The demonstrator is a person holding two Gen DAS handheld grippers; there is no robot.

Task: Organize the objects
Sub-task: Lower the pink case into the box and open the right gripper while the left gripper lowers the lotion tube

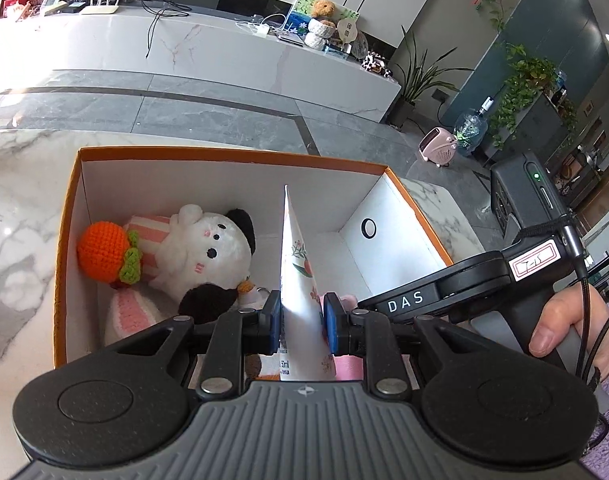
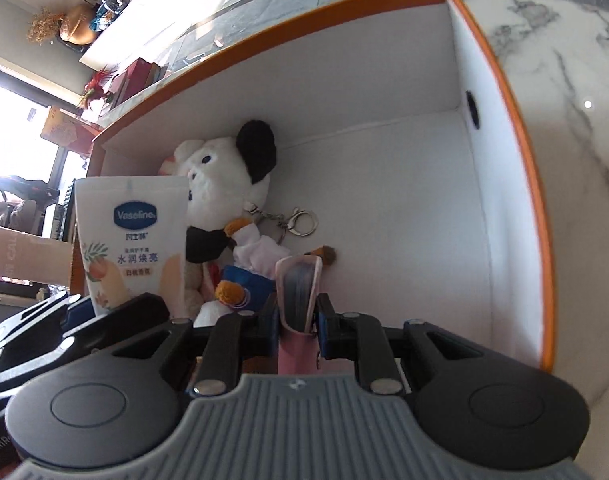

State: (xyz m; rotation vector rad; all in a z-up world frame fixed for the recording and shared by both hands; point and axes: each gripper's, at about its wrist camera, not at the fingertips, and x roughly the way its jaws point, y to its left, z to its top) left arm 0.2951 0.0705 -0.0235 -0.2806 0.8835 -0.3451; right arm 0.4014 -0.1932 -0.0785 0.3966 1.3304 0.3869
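White Vaseline tube (image 1: 300, 276), upright over orange-rimmed box (image 1: 232, 155).

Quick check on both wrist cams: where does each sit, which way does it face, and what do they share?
Left wrist: on the left gripper, facing down into the orange box; shows its fingers clamping a hand cream tube, plus the person's right hand.
Right wrist: on the right gripper, looking steeply into the box; fingers clamp a pink item.
Shared: box, tube, white plush, left gripper.
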